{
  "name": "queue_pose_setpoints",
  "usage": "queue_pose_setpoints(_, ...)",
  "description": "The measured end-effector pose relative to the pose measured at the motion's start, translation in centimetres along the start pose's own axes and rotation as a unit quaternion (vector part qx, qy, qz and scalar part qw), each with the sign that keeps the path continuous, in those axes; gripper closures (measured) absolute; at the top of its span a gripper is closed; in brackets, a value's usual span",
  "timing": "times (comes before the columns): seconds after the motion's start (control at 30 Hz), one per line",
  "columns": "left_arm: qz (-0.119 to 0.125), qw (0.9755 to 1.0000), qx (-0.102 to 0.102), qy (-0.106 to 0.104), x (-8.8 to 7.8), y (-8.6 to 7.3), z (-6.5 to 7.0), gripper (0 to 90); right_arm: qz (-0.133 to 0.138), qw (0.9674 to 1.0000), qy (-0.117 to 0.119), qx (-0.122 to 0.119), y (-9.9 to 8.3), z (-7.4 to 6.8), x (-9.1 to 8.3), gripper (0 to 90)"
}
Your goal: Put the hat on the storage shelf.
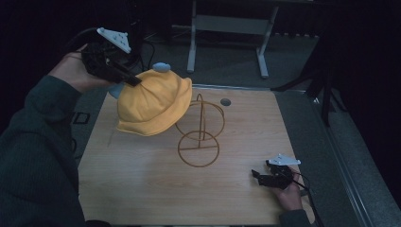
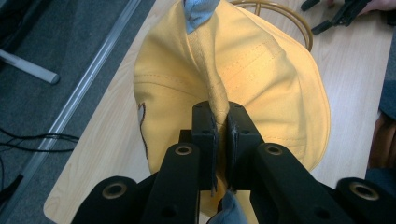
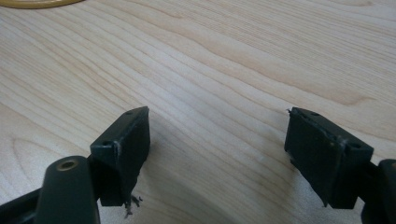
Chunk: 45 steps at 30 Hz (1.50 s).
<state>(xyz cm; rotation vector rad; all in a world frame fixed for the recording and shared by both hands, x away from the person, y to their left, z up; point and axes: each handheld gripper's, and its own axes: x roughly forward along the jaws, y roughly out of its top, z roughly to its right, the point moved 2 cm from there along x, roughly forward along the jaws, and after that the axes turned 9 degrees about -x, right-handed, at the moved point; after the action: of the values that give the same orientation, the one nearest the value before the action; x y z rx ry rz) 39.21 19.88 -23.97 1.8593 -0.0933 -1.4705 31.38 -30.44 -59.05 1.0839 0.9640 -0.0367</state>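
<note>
A yellow hat [image 1: 153, 101] with small blue ears hangs above the table's left side, partly over a wire hat stand [image 1: 201, 137]. My left gripper [image 1: 135, 80] is shut on a fold of the hat's crown. In the left gripper view the yellow hat [image 2: 261, 79] fabric is pinched between the two black jaws of the left gripper [image 2: 222, 121], and a blue ear [image 2: 198, 11] shows at the top. My right gripper [image 1: 257, 176] rests low at the table's front right, open. In the right gripper view the right gripper [image 3: 217, 135] has wide-apart jaws over bare wood.
The wooden table [image 1: 142, 189] has a small round hole [image 1: 225, 101] near its far edge. The wire stand has a ring base [image 1: 198, 149] and an upright loop. A grey metal frame [image 1: 227, 23] stands on the floor beyond the table.
</note>
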Motion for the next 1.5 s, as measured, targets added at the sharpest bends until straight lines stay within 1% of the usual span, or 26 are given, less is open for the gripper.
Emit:
queue_pose_setpoints(0.17,0.003,1.0000,0.004,-0.006,0.3,0.6,0.2,84.0,0.000,1.0000,0.000,0.000,0.0,0.0,0.0,22.0)
queue_pose_setpoints(0.33,0.000,0.9999,0.007,-0.009,0.7,1.1,0.3,84.0,0.000,1.0000,0.000,0.000,0.0,0.0,0.0,22.0)
queue_pose_setpoints(0.57,0.001,0.9997,0.012,-0.019,1.5,1.9,0.5,83.9,0.000,1.0000,0.000,0.000,0.0,0.0,0.0,22.0)
queue_pose_setpoints(0.67,0.002,0.9997,0.012,-0.024,1.9,2.2,0.5,83.9,0.000,1.0000,0.000,0.000,0.0,0.0,0.0,22.0)
queue_pose_setpoints(0.73,-0.001,0.9996,0.015,-0.024,2.2,2.3,0.6,83.9,0.000,1.0000,0.000,0.000,0.0,0.0,0.0,22.0)
queue_pose_setpoints(1.03,0.000,0.9994,0.021,-0.028,2.9,3.1,1.0,83.9,0.000,1.0000,0.000,0.000,0.0,0.0,0.0,21.9)
queue_pose_setpoints(1.2,0.001,0.9993,0.026,-0.028,3.2,3.7,1.4,83.9,0.000,1.0000,0.000,0.000,0.0,0.0,0.0,21.9)
queue_pose_setpoints(1.27,-0.001,0.9990,0.032,-0.033,3.5,4.2,1.7,83.8,0.000,1.0000,0.001,0.000,0.0,0.0,0.0,21.8)
queue_pose_setpoints(1.4,-0.005,0.9988,0.033,-0.036,4.1,4.8,1.8,83.7,0.000,1.0000,0.001,-0.001,0.0,0.0,0.0,21.8)
queue_pose_setpoints(1.5,-0.005,0.9988,0.030,-0.038,4.6,5.0,1.8,83.7,0.000,1.0000,0.002,-0.002,0.0,0.0,0.0,21.8)
